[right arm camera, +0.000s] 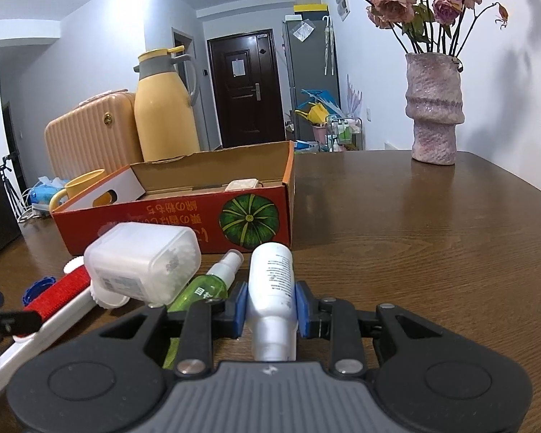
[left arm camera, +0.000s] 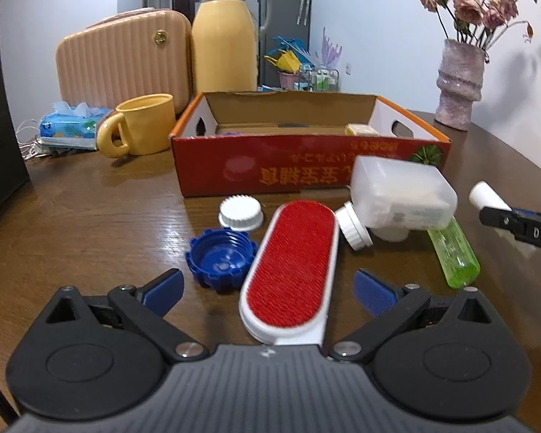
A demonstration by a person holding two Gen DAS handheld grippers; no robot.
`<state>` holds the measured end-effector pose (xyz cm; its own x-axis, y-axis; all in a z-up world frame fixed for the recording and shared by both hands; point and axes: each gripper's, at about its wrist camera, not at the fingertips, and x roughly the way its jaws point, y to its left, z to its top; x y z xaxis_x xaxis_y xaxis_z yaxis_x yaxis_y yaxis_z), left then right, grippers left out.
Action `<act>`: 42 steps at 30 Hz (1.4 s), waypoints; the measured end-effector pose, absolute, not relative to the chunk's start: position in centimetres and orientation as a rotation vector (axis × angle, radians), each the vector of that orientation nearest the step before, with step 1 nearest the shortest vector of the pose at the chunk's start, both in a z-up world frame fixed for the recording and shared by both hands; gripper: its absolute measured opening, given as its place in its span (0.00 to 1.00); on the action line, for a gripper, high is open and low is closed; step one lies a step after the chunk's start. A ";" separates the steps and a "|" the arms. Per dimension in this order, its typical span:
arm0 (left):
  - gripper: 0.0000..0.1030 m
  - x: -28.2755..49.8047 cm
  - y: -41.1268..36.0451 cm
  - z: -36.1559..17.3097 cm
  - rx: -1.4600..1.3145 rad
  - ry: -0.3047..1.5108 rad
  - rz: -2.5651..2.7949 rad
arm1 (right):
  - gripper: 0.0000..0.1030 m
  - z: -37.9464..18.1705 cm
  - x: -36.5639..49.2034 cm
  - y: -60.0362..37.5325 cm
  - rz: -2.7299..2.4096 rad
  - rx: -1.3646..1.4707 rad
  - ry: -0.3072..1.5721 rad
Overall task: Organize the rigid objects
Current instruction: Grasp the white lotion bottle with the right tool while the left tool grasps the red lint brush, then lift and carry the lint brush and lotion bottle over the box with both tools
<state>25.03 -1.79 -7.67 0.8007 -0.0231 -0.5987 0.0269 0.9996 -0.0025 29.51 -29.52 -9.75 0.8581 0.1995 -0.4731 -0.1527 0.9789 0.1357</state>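
R claw [right arm camera: 270, 310] clamps white bottle [right arm camera: 272, 281]; L claw [left arm camera: 267, 288] wide round brush [left arm camera: 288, 267]. Risk: bottle slips/clips box [right arm camera: 184, 216] rim ahead.

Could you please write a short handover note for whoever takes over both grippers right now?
Right gripper: shut on the white plastic bottle, held over the table.
Left gripper: open, its blue pads either side of the red-faced white lint brush, not gripping it.
On the brown wooden table, in front of the red cardboard box: blue threaded cap, white ribbed cap, translucent white square jar on its side, green spray bottle.
Done: a few small items are already in the box.
Left: box the bottle, then the rest.
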 end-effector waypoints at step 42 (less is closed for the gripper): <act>0.57 26.5 -2.7 -8.1 -0.018 0.710 0.021 | 0.26 -9.5 28.6 -29.1 0.214 0.084 0.489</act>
<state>26.46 -2.73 -8.14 0.7579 0.0133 -0.6523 -0.0259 0.9996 -0.0097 28.63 -29.13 -9.52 0.8611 0.2237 -0.4566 -0.1836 0.9742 0.1311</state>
